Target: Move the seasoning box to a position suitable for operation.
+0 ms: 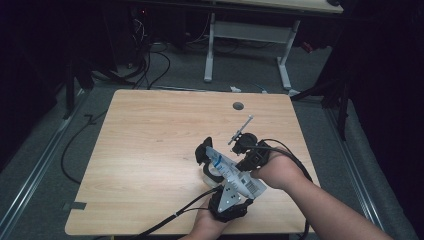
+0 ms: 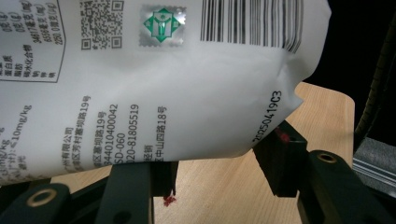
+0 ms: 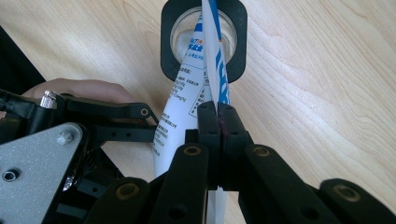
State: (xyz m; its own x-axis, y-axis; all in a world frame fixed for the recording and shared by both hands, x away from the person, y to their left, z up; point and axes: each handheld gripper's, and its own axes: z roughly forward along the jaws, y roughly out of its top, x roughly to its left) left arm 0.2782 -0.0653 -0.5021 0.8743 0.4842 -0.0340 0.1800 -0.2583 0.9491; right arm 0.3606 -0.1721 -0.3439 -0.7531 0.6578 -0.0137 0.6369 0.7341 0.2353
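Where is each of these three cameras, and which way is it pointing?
High view: sits above the person's side, looking forward and down on the wooden table; both forearms, the left gripper and the right gripper show.
Left gripper view: rides on the left gripper, looking along its jaws, which flank the white printed pouch.
Right gripper view: rides on the right gripper, looking down at the table; its jaws pinch the pouch's edge above a clear cup in a black holder.
All three views share the pouch and table.

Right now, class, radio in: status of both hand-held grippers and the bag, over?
Right hand-held gripper shut on the bag. Left hand-held gripper clamps the bag's body. Bag's end points into jar with black collar. Nothing in the way.
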